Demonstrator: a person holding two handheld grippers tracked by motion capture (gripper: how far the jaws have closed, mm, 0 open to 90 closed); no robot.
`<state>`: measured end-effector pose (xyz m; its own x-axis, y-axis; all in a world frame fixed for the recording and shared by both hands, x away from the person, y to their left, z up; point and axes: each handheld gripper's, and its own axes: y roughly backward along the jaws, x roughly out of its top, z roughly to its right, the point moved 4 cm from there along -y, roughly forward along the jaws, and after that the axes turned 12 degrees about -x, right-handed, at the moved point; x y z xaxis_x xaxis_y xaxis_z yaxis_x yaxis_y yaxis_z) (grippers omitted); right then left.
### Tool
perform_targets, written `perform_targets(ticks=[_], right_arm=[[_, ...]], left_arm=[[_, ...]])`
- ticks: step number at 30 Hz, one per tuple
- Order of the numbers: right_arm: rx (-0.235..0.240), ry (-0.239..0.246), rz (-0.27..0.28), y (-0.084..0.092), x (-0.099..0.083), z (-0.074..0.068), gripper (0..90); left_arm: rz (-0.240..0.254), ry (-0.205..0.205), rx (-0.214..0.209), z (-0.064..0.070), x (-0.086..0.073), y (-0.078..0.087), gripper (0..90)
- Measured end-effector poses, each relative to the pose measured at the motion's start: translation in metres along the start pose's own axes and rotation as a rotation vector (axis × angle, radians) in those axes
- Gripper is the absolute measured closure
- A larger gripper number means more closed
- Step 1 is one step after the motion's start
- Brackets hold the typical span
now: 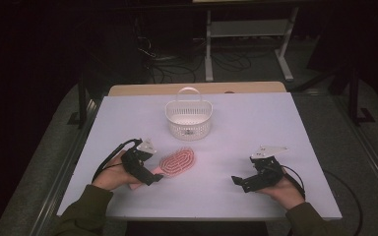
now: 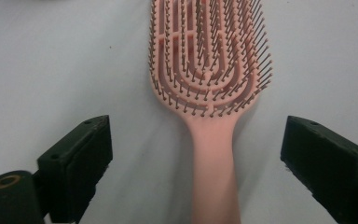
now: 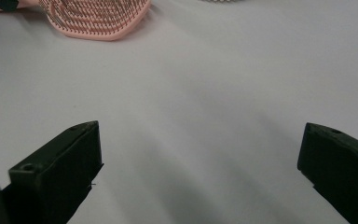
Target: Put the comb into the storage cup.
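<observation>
left gripper (image 1: 153, 178): jaws apart, straddling the handle of the pink hairbrush (image 2: 212, 93), untouched | brush flat on tabletop (image 1: 236, 123), basket (image 1: 188, 120) at its 12 o'clock | right gripper (image 1: 240, 183): jaws apart, idle | risk: smooth narrow handle may twist or slip under an off-centre clamp

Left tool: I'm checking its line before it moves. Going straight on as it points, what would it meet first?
Probably the pink hairbrush: its handle lies between the open left tool's jaws, untouched, bristled head ahead.
</observation>
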<state>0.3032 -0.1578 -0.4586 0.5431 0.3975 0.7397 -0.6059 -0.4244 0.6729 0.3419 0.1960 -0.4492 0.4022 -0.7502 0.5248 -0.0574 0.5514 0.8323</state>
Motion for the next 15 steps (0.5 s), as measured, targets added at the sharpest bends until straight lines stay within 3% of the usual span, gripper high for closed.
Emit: perform_targets(ticks=[10, 15], right_arm=[[-0.001, 0.001, 0.000, -0.0003, 0.0001, 0.0001, 0.0], [0.001, 0.002, -0.001, -0.0001, -0.0001, 0.0000, 0.0]], left_arm=[[-0.008, -0.001, -0.013, 0.0032, 0.0012, 0.0002, 25.4], [-0.038, 0.003, -0.020, 0.0040, 0.0012, -0.0019, 34.3]])
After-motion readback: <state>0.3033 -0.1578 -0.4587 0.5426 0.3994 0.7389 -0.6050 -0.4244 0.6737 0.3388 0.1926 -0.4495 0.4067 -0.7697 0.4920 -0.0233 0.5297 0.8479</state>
